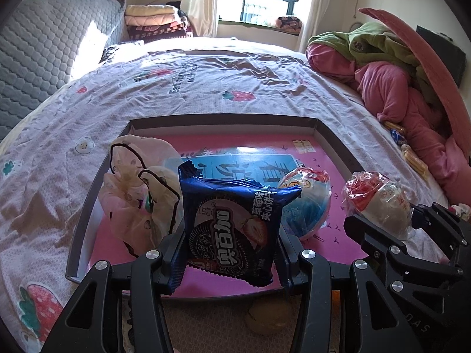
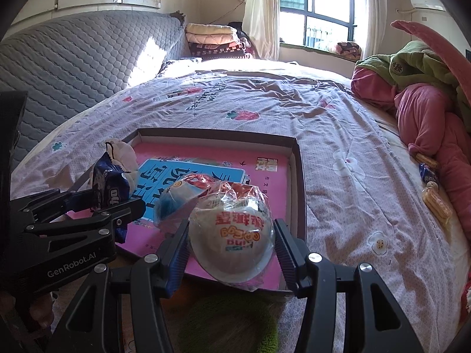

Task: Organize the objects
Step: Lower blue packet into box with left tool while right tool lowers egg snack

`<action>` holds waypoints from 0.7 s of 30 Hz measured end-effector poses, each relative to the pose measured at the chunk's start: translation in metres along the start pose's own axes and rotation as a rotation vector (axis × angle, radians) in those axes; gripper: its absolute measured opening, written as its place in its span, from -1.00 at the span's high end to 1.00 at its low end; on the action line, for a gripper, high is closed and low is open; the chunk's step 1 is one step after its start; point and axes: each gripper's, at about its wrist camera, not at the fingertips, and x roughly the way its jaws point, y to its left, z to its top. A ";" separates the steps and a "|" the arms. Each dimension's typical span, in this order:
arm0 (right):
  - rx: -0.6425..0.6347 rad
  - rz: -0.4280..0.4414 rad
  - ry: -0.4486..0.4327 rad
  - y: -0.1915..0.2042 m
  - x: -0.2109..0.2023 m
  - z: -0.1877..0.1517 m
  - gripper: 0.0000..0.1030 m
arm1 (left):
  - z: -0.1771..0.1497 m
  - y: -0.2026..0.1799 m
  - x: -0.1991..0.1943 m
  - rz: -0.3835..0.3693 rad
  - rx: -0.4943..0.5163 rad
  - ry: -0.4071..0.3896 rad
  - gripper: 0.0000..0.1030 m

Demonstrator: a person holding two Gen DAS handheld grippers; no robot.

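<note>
Blue biscuit packet (image 1: 232,229) upright, wrapped egg (image 2: 232,235) perhaps tilted

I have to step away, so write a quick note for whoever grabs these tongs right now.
Left tongs: shut on the blue cookie packet, held over the box lid.
Right tongs: shut on the wrapped egg toy, over the lid's near right corner.
Done: a second egg toy and a pink plush lie in the lid.
Left: release both, then fetch the snacks beside the pink bedding.
</note>
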 end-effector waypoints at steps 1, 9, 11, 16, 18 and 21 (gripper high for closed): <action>0.000 0.001 0.003 0.000 0.001 0.000 -0.06 | 0.000 0.000 0.002 0.001 0.000 0.002 0.00; -0.004 -0.004 0.025 0.002 0.010 -0.002 -0.06 | 0.002 0.003 0.012 0.006 -0.001 0.009 0.00; -0.006 -0.003 0.029 0.003 0.012 -0.002 -0.06 | 0.003 0.005 0.015 0.007 -0.007 0.010 0.00; -0.008 -0.008 0.040 0.003 0.019 -0.003 -0.06 | 0.004 0.009 0.023 0.016 -0.018 0.024 0.00; -0.007 -0.011 0.049 0.003 0.022 -0.004 -0.06 | 0.002 0.008 0.025 0.014 -0.016 0.031 0.00; -0.008 -0.008 0.058 0.004 0.024 -0.006 -0.06 | 0.002 0.007 0.024 0.011 -0.015 0.030 0.00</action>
